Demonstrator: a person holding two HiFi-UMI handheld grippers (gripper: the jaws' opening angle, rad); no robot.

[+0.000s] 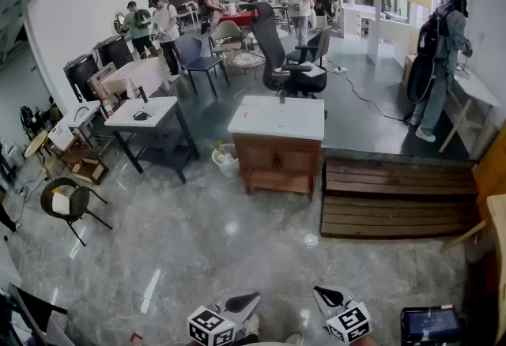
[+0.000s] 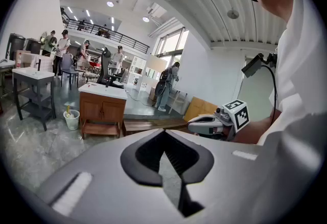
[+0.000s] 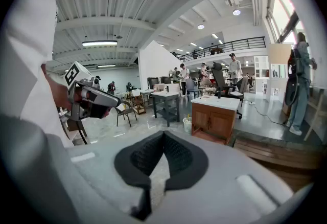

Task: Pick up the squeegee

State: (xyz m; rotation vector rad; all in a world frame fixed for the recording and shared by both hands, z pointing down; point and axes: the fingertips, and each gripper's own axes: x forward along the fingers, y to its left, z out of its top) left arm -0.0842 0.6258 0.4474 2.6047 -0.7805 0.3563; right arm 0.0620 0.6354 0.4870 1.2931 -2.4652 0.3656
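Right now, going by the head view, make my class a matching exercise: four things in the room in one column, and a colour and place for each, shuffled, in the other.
Column one
1. cabinet
2. bucket
3. office chair
4. slatted platform

Column two
A. black, behind the cabinet
B. white, on the floor at the cabinet's left side
C. brown boards, low on the floor to the right of the cabinet
D. brown wood with a white top, in the middle of the floor

Pairs: 1-D, 2-B, 3-A, 4-C
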